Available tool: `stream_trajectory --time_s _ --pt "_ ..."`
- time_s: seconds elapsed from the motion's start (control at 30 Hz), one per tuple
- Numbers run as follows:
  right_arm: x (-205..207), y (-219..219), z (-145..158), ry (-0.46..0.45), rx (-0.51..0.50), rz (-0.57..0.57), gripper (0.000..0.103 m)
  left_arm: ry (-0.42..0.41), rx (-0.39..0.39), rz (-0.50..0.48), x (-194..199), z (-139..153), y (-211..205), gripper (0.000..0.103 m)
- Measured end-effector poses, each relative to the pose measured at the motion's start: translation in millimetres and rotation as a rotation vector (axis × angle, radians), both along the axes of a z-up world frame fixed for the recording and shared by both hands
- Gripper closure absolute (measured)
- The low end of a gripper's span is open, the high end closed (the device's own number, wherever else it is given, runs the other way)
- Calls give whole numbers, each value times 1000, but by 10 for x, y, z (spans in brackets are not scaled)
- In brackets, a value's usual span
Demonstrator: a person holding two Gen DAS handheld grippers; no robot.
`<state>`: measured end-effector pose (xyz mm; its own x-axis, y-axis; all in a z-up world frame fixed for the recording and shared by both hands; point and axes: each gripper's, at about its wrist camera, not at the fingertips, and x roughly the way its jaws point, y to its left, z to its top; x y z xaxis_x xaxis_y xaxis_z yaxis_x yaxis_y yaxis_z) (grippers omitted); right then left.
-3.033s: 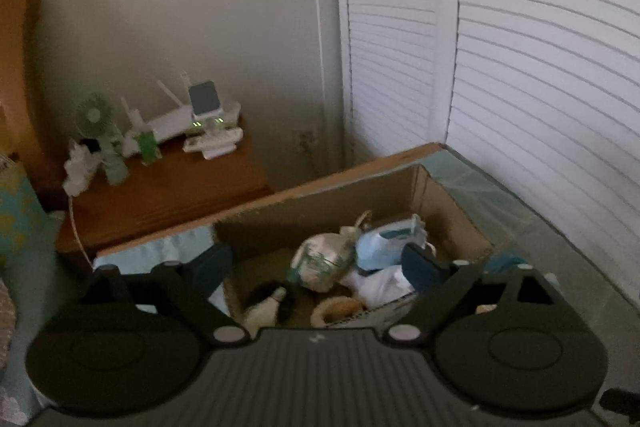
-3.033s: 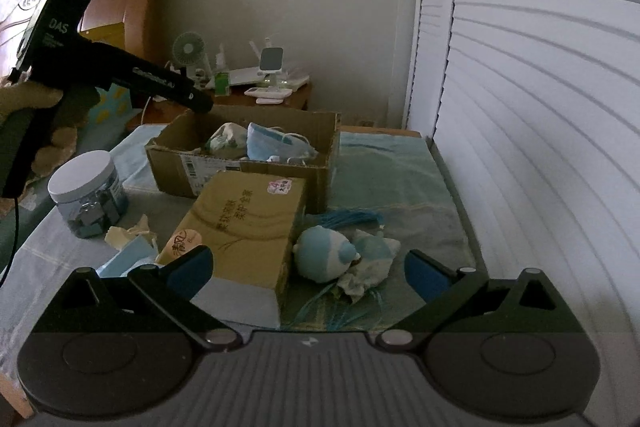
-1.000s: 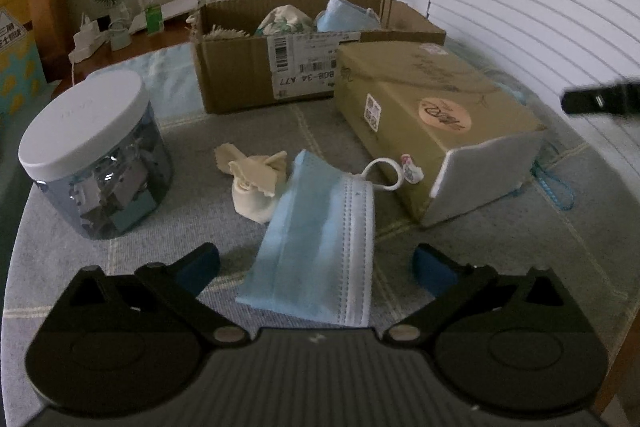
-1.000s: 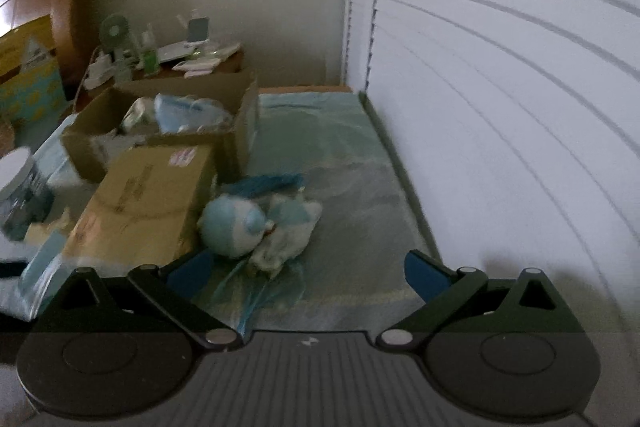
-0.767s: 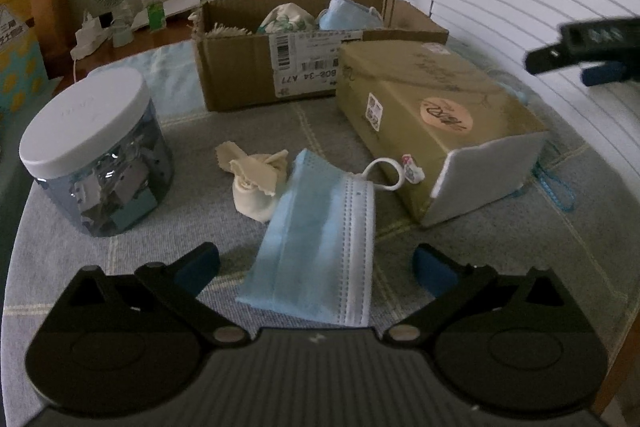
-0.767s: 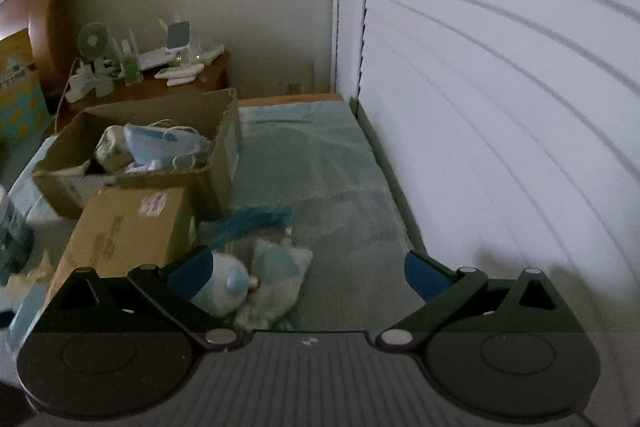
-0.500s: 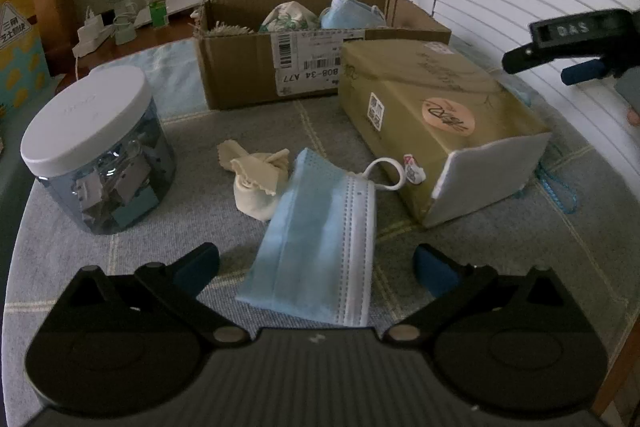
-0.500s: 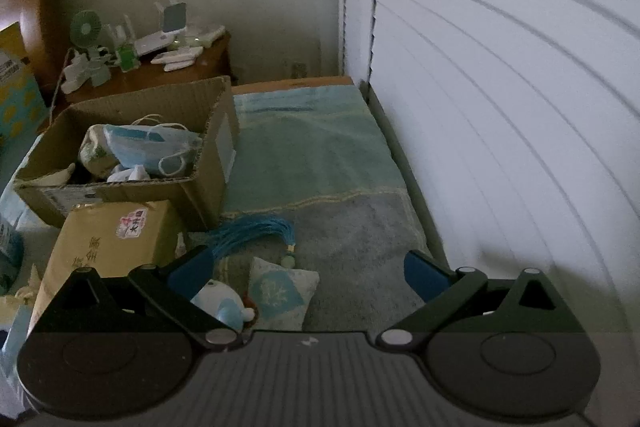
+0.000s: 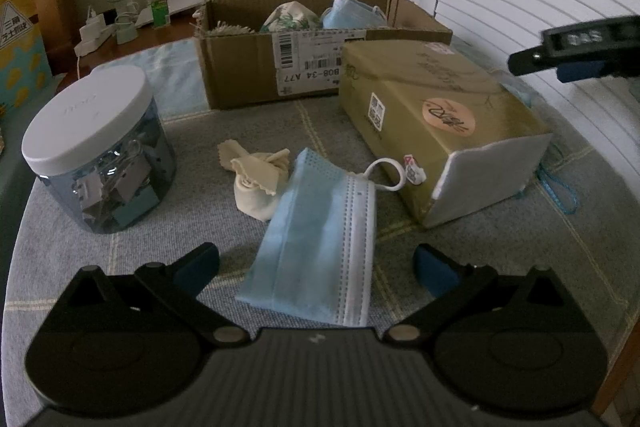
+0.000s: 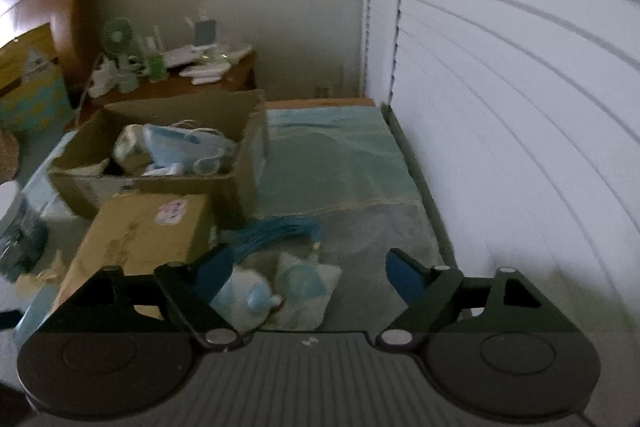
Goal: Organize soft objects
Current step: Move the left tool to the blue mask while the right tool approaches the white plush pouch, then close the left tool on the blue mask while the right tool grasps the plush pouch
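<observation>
- The right gripper (image 10: 308, 271) hangs over the blue plush toy (image 10: 244, 297) and the small printed pillow (image 10: 304, 287) lying just beside it on the cloth. Its jaws have just been closing in but stand apart, and the pads press on nothing yet; the toy sits against the inner side of one finger, the pillow in the gap.
- Because toy and pillow touch, the jaws could likely catch both at once, or pinch only a corner of the pillow, which may slip free when lifted.
- The blue tassel (image 10: 276, 231) trails from this pile toward the tan carton (image 10: 136, 235). If it is tied to the pillow, which cannot be told here, it could drag or snag on the carton's edge.
- The left gripper (image 9: 316, 265) is spread wide over the blue face mask (image 9: 320, 239), gripping nothing. The mask lies flat on the tablecloth (image 9: 160, 251), so closing on it risks gathering cloth too.
- The mask's ear loop (image 9: 384, 173) rests against the tan carton and could hook there.
- The cream cloth scrap (image 9: 256, 179) touches the mask's upper edge and may be pulled along.
- The cardboard box (image 9: 244, 67) already holds soft things heaped near its rim; a careless drop could land on the edge and tumble out.
</observation>
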<state>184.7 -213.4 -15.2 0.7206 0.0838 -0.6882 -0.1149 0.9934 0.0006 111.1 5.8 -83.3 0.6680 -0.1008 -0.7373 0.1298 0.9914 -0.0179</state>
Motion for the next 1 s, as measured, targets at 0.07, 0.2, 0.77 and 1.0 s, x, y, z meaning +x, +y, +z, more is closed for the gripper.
stream_trajectory --time_s 0.07,0.2,0.77,1.0 --pt "149 -7 -35 24 -28 -17 20 1 0 2 3 2 -3 0" --pt "415 -46 -166 121 -11 -35 25 1 0 5 0 3 0 0" --pt "209 -91 -340 191 -94 -17 25 0 -1 4 0 0 0 0" --pt "51 -96 -295 170 -100 10 25 -2 0 5 -2 3 -2 1"
